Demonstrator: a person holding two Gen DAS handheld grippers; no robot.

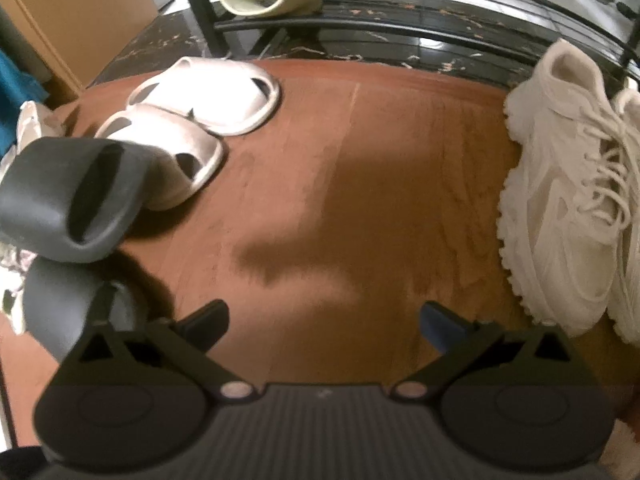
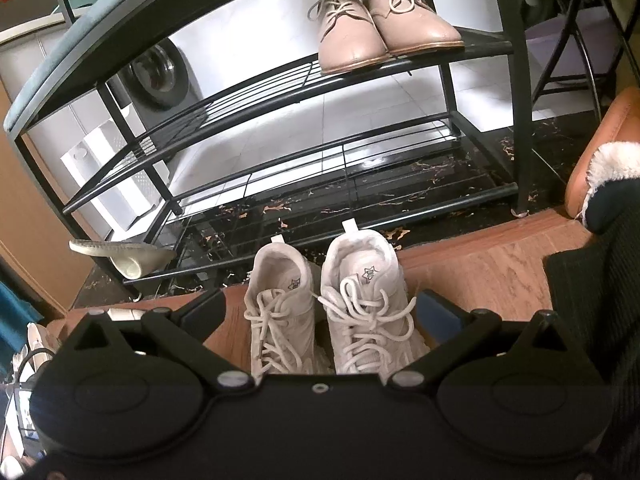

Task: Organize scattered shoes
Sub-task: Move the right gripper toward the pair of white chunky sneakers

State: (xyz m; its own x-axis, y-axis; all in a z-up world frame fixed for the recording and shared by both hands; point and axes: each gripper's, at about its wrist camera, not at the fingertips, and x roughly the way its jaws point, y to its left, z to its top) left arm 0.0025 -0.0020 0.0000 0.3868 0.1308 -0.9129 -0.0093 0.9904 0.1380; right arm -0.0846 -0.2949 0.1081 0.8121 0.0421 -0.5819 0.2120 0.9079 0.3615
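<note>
Between the right gripper's [image 2: 324, 312] spread, empty fingers, two white sneakers [image 2: 360, 304] lie lengthwise, heels toward the shoe rack [image 2: 280, 84]; left gripper [image 1: 324, 320] likewise splayed, empty.

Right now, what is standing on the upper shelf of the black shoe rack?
One pair of beige lace-up shoes stands on the upper shelf of the shoe rack, toward its right end. The rest of that shelf is bare wire.

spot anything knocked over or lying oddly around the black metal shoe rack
Yes. A pale yellow-green slipper lies tipped on its side on the floor by the black metal shoe rack, at its lower left corner in the right wrist view, sole edge up and no mate beside it. The beige lace-up shoes sit neatly paired on the shelf.
</note>
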